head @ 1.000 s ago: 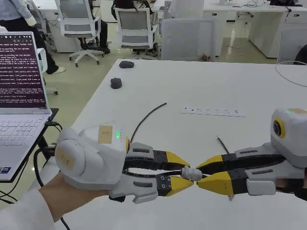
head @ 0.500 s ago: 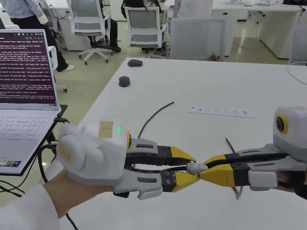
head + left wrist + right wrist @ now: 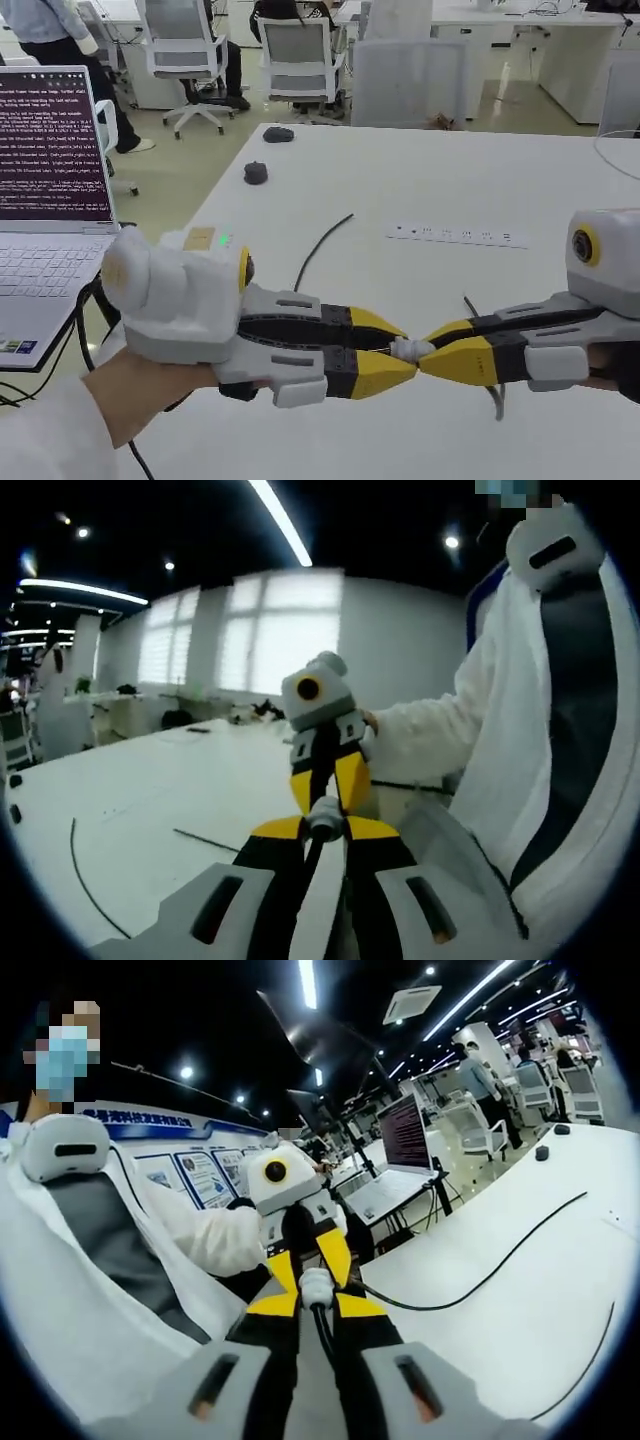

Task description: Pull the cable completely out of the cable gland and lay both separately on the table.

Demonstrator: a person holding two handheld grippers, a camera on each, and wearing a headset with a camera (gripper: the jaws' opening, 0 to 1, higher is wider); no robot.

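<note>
White plastic cable gland point(image 3: 408, 349) is up off the table point(image 3: 520, 150), caught between two sets of yellow tips.

Head view: my left gripper point(image 3: 401, 348) comes in from the gland's left. Its jaws are narrowed to the gland's width and grip its body, and a thin dark line runs back between them. My right gripper point(image 3: 426, 350) comes from the gland's right, tips pressed almost together on the black cable point(image 3: 318, 248) right at the gland's end. Cable is still threaded through. More of it lies on the table beyond and left of the gland, and a loose end droops below the right gripper. Power strip point(image 3: 450, 235) lies beyond the gland, laptop point(image 3: 45, 150) far to its left.

Left gripper view: gland sits between my own yellow tips, seen end-on, which the head view doesn't give me. The right gripper is nose-on just behind the gland, with a white sleeve point(image 3: 420, 730) behind that.

Right gripper view: black cable runs from the gland back down between my own jaws, clearer here than from the head. The left gripper faces me beyond the gland, laptop screen further back.
</note>
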